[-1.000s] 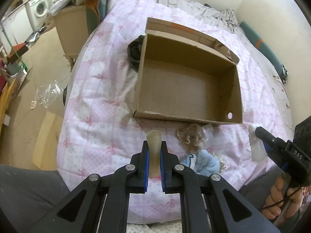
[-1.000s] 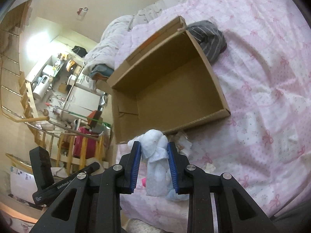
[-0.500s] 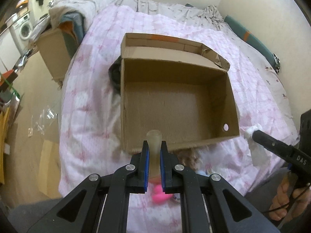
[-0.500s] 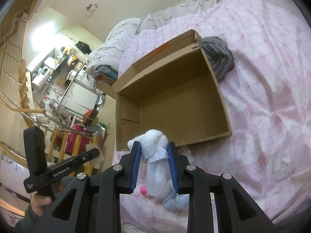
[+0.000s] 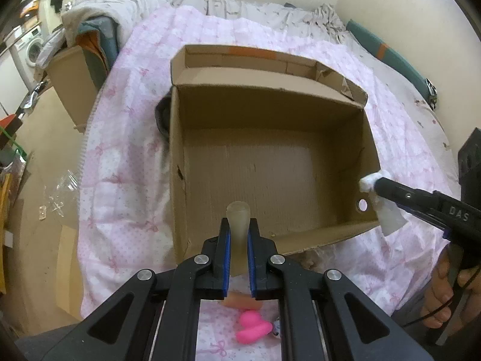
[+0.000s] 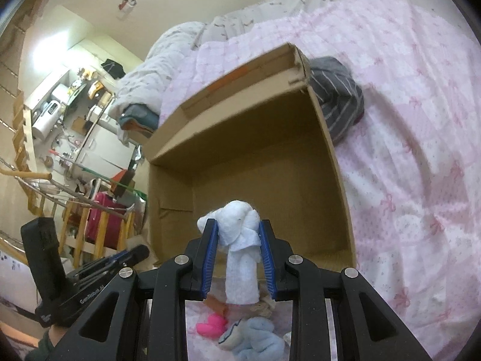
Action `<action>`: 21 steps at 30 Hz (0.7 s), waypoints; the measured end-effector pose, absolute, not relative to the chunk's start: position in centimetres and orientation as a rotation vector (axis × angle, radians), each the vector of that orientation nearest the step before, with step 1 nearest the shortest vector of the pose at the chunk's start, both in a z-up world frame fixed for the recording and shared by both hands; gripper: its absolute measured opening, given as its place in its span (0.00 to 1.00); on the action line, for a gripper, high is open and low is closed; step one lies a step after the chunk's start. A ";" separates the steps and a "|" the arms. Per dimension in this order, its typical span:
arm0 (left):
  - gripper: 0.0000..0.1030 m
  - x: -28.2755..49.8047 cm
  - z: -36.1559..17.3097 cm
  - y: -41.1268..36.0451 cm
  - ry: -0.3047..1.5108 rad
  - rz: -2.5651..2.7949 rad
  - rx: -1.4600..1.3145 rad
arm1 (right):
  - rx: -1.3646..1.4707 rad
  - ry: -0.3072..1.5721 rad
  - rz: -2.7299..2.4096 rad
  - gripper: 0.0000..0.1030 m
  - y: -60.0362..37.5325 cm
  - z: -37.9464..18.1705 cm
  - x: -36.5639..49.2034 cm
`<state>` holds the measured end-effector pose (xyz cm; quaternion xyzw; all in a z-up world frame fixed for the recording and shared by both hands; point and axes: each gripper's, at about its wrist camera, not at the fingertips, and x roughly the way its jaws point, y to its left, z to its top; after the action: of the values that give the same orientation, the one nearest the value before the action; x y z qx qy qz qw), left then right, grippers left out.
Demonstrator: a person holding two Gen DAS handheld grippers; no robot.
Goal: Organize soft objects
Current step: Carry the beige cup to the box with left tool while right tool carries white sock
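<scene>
An open cardboard box (image 5: 177,162) lies on the pink bed; it also shows in the right wrist view (image 6: 336,186). Nothing lies inside it. My left gripper (image 5: 238,234) is shut on a pale beige soft piece (image 5: 237,219), held over the box's near wall. My right gripper (image 6: 237,240) is shut on a white plush toy (image 6: 240,240), held over the box's near edge; it shows at the box's right wall in the left wrist view (image 5: 399,195). A pink soft toy (image 5: 252,329), a light blue plush (image 6: 255,337) and a curly beige one (image 6: 264,305) lie on the bed below the grippers.
A grey striped garment (image 6: 339,96) lies against the box's far side. A pink quilt (image 5: 126,162) covers the bed, with bedding piled at its head (image 5: 120,9). The floor to the left holds a small cardboard box (image 5: 72,81), plastic wrap (image 5: 60,186) and clutter.
Both grippers rose and moved forward with their toys, from in front of the box to over its near edge. The box looks larger and closer.
</scene>
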<state>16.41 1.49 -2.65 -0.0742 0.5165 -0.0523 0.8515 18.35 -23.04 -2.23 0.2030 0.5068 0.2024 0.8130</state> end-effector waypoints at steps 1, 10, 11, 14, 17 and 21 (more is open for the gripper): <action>0.09 16.6 -2.8 1.5 1.093 -0.109 -0.161 | 0.432 1.091 0.428 0.29 -22.9 -2.6 18.5; 0.14 18.1 -4.4 1.7 1.093 -0.091 -0.202 | 0.403 1.133 0.395 0.29 -21.9 -4.2 19.8; 0.17 18.1 -4.5 1.8 1.078 -0.084 -0.199 | 0.397 1.138 0.389 0.29 -21.9 -4.4 19.8; 0.25 18.1 -5.0 2.0 1.083 -0.068 -0.209 | 0.392 1.154 0.376 0.29 -21.8 -5.1 19.9; 0.28 18.2 -5.3 2.0 1.090 -0.068 -0.221 | 0.388 1.156 0.374 0.29 -21.6 -5.2 19.9; 0.44 18.1 -5.2 1.6 1.085 -0.080 -0.205 | 0.362 1.151 0.366 0.29 -21.3 -5.3 19.7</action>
<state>18.11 1.59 -5.21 -0.0972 0.5151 -0.0382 0.8508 19.71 -21.27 -5.26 0.1694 0.5383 0.1709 0.8077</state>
